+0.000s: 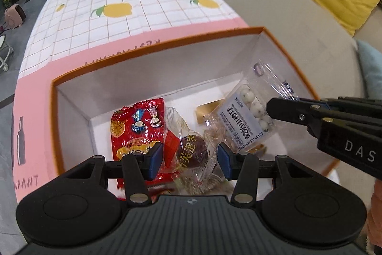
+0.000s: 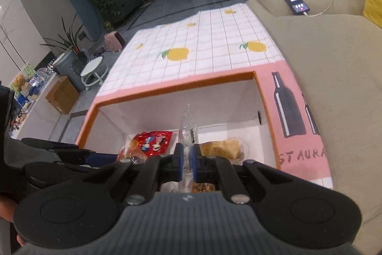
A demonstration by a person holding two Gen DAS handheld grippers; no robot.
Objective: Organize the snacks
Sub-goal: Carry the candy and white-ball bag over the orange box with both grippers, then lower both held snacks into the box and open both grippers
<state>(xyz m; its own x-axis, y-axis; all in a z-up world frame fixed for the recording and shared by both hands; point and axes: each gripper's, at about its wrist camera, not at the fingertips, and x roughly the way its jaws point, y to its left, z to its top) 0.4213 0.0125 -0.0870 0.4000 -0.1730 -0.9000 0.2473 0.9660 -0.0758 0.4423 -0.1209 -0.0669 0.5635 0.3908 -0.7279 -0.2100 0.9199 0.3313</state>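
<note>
Left gripper (image 1: 190, 160) jaws part-open around clear date packet (image 1: 191, 152), grip unclear, right gripper (image 2: 187, 159) clamped on white-ball bag (image 1: 250, 107) above orange-rimmed box (image 1: 152, 48).

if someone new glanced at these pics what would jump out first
Most striking is the orange-rimmed white box in the middle of both views, with a red snack bag lying inside at its left. The right gripper is shut on a clear packet of white balls over the box's right side, while the left gripper holds a clear wrapped brown sweet. Beyond the box lies a checked cloth with yellow fruit.
</note>
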